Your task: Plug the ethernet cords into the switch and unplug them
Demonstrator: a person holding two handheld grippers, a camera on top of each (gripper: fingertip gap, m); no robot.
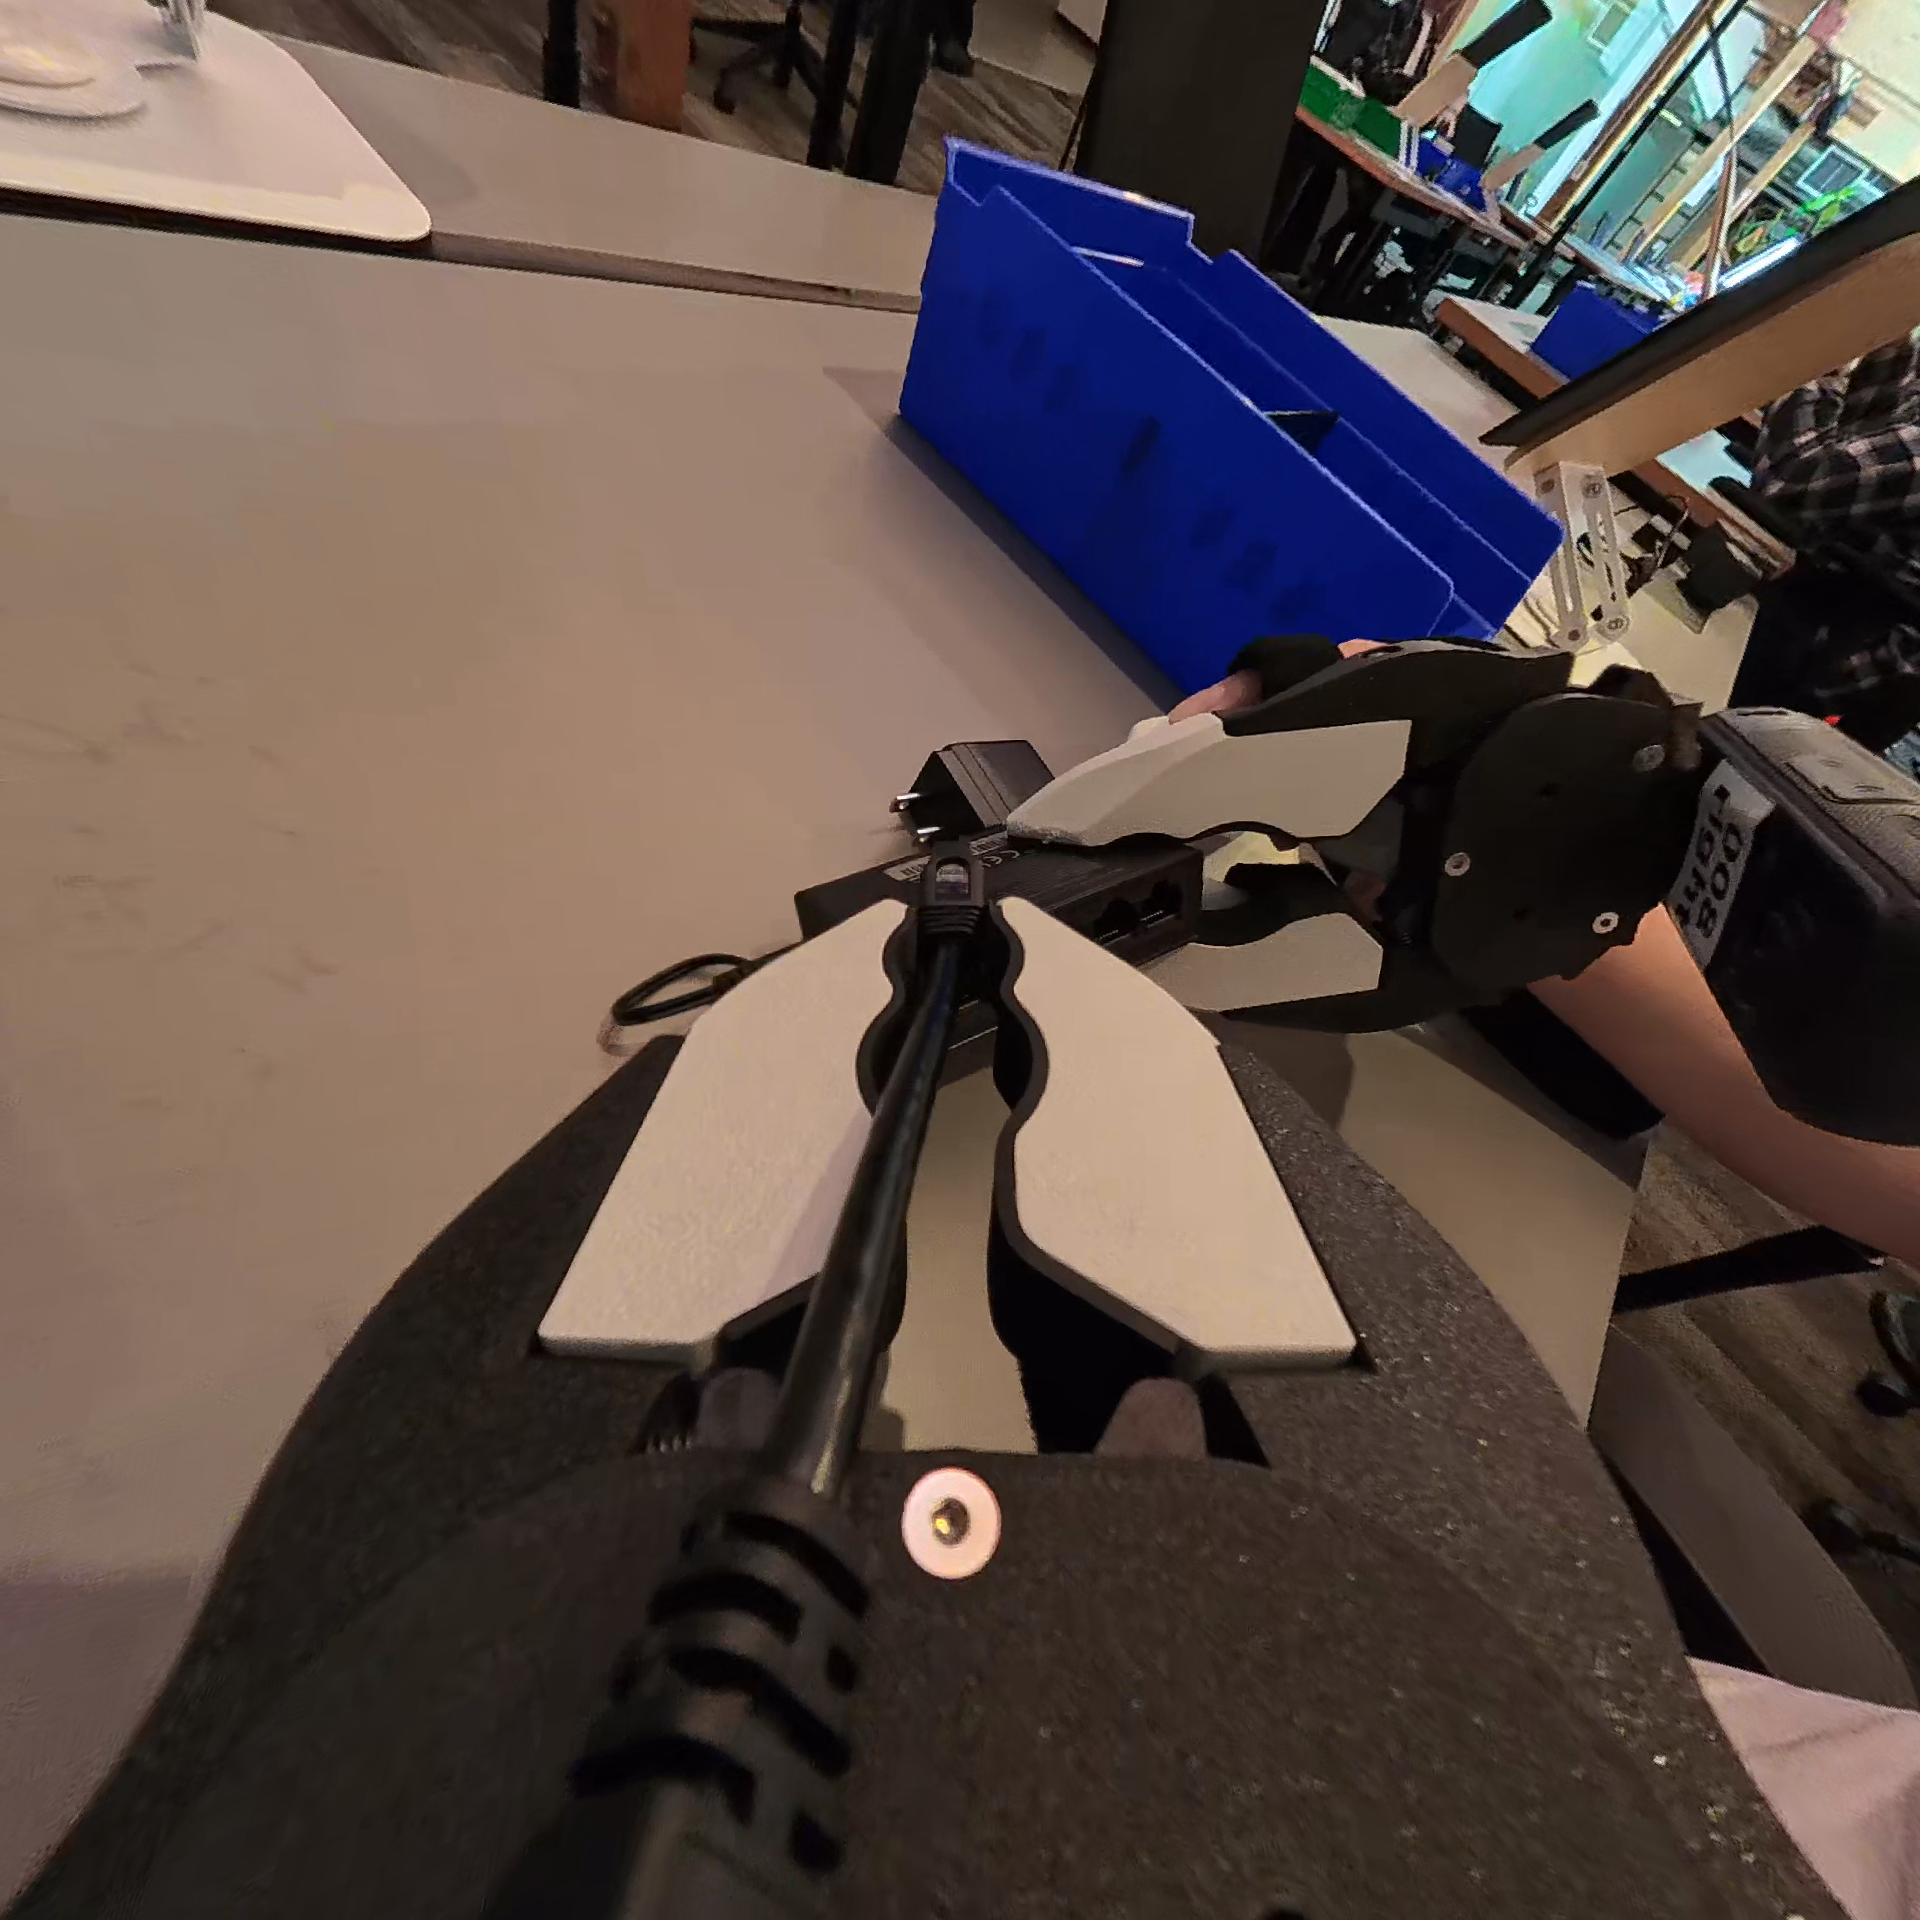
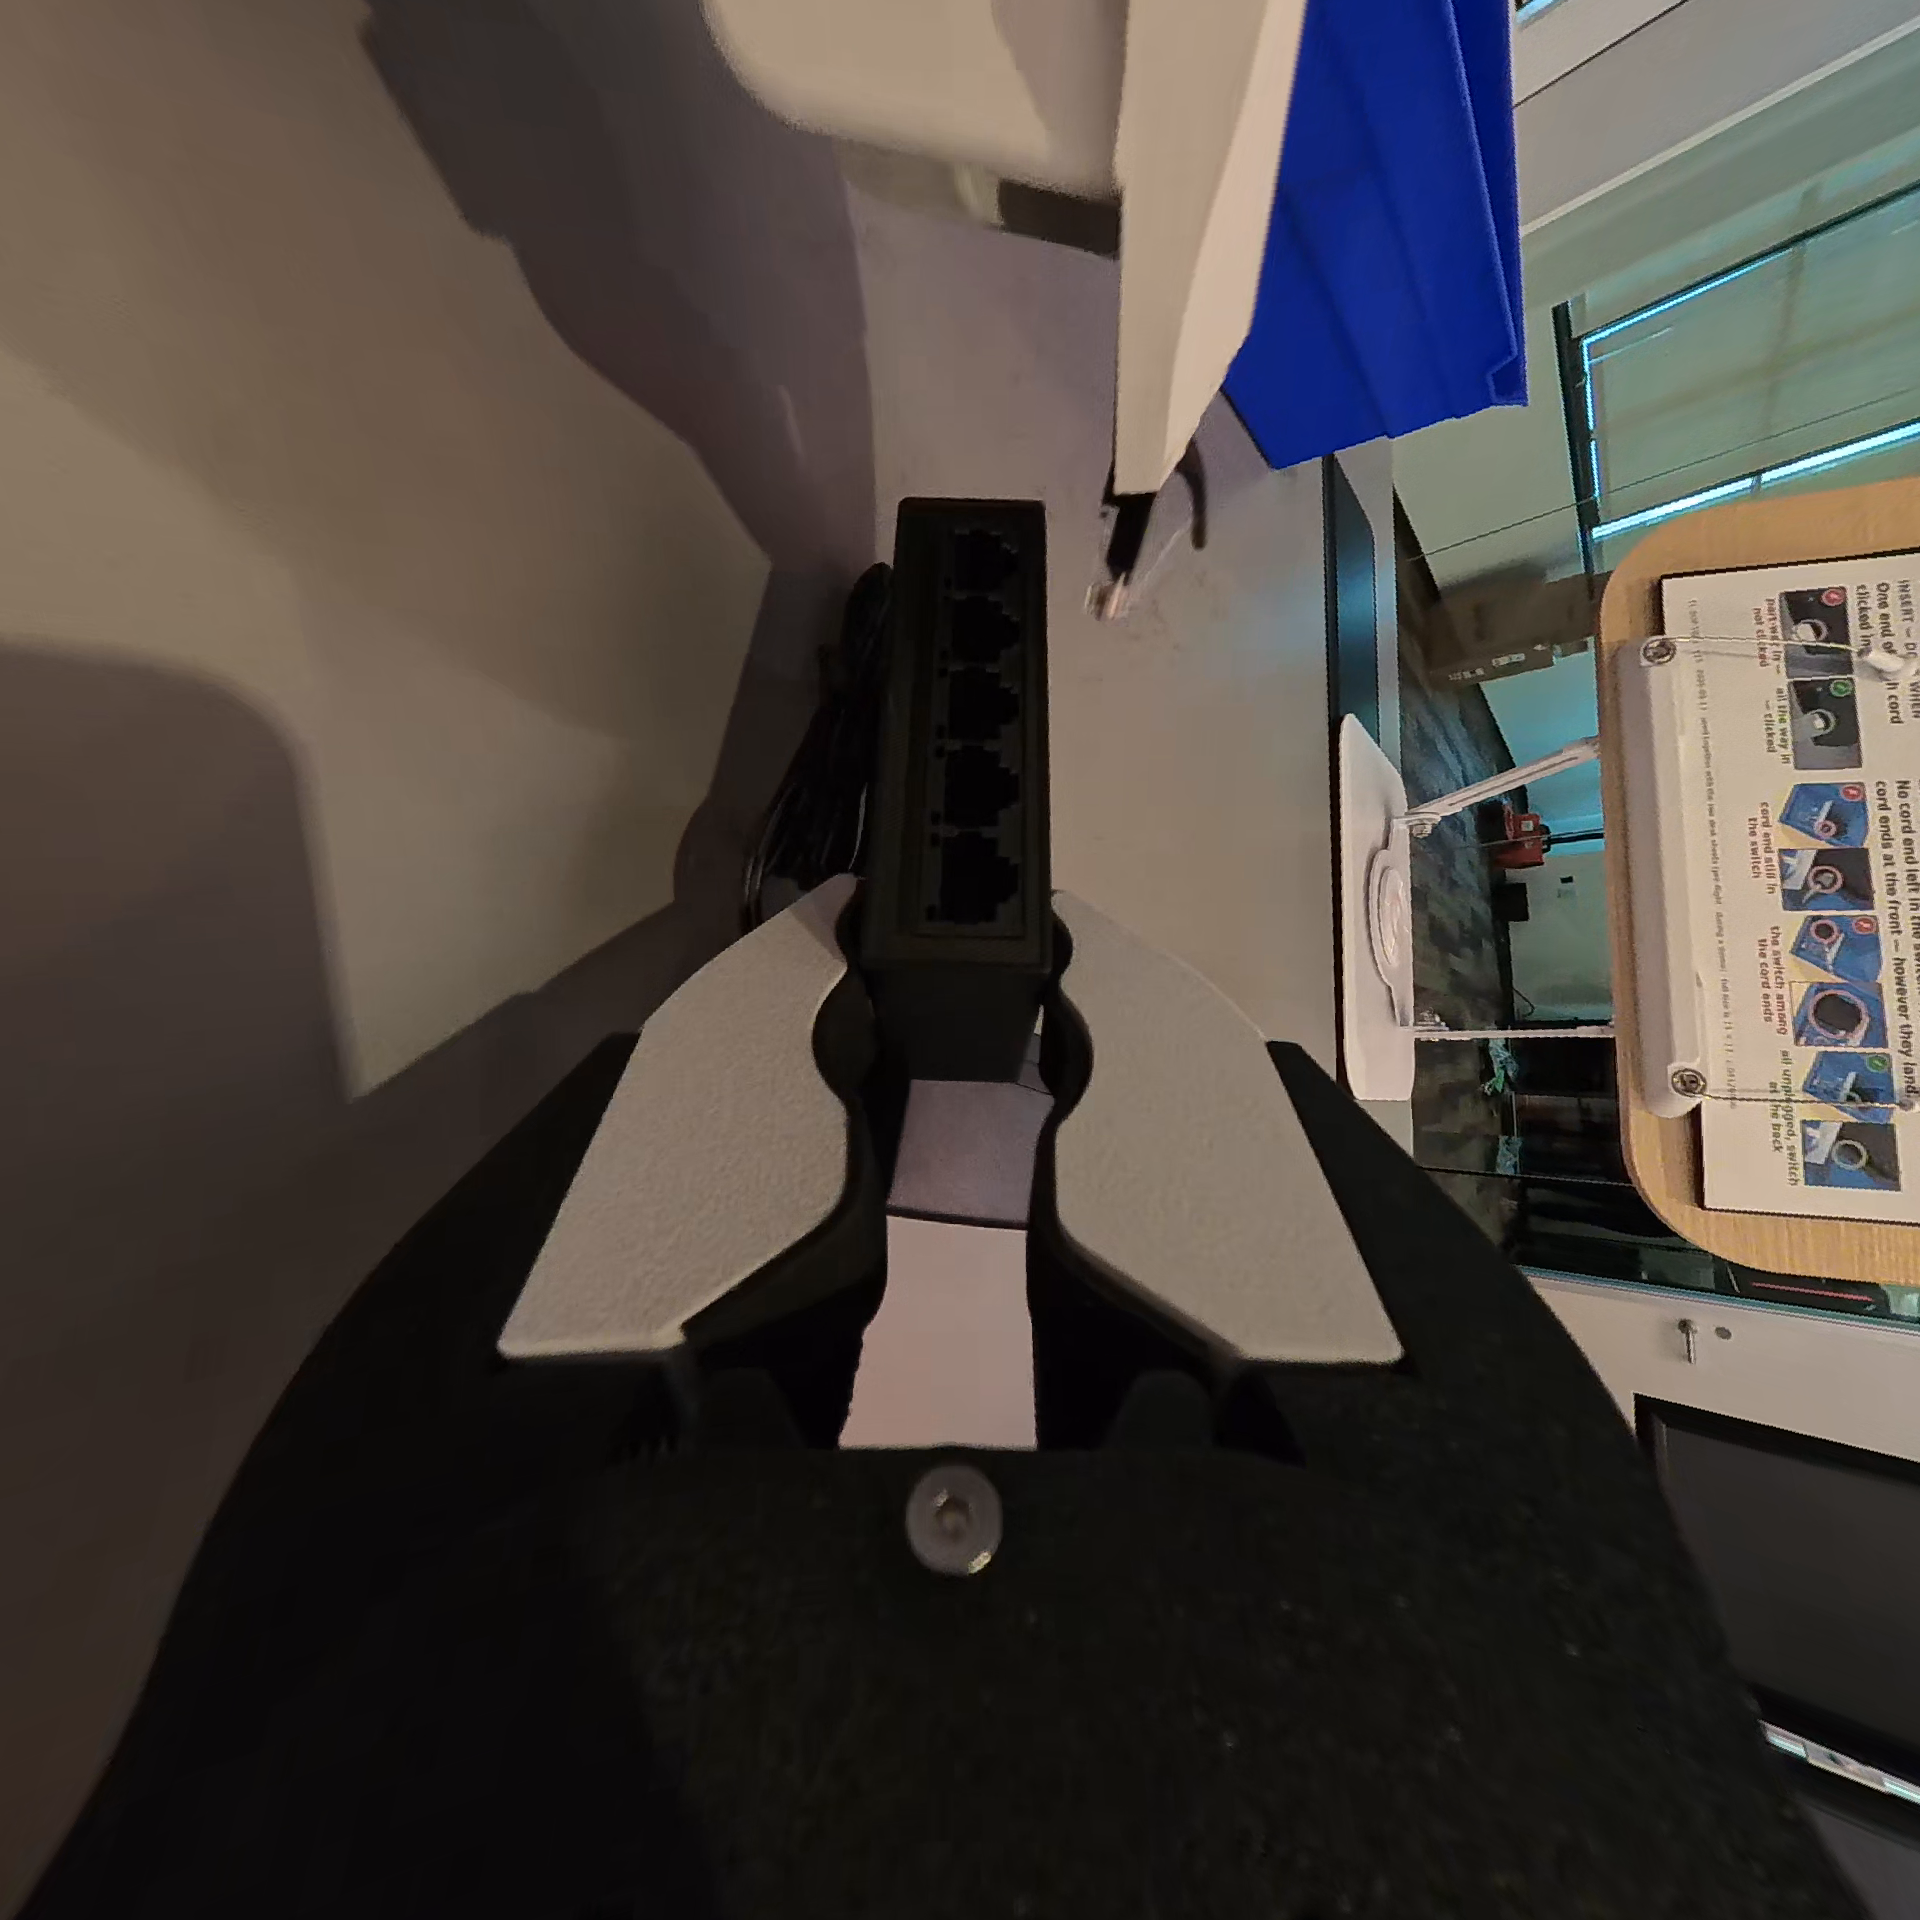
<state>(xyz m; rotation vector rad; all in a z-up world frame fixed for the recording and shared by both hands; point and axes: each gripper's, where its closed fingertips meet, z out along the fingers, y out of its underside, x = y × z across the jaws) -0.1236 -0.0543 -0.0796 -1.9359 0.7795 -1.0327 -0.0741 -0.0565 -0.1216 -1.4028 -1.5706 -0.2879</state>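
The switch [image 1: 1049, 894] lies on the grey table [image 1: 416, 623], a black box with its row of ports [image 2: 982, 727] all unfilled. The right gripper [image 2: 956, 940] has its pads pressed on one short end of the switch, one finger on top and the other beneath, so its tongs stand at a middling width, shut on the box. A gloved hand [image 1: 1288, 665] drives that gripper from beyond the switch.

The left gripper [image 1: 951, 914] sits just in front of the switch's port side, tongs narrow, pinching a black ethernet cord [image 1: 904, 1122] right behind its plug [image 1: 951, 878]. The plug sticks out past the fingertips, close to the switch but not in any port; from the right wrist view its tip [image 2: 1112, 597] hangs off to one side of the port row, well apart from the openings. The cord trails back along the left gripper's body, where a ribbed boot [image 1: 748, 1642] lies over it.

Just behind the switch rests a black power adapter [image 1: 977, 779] with its prongs bare. A thin black wire [image 1: 675, 987] loops on the table beside the switch's near end. Farther behind the switch stands a blue bin [image 1: 1195, 447].
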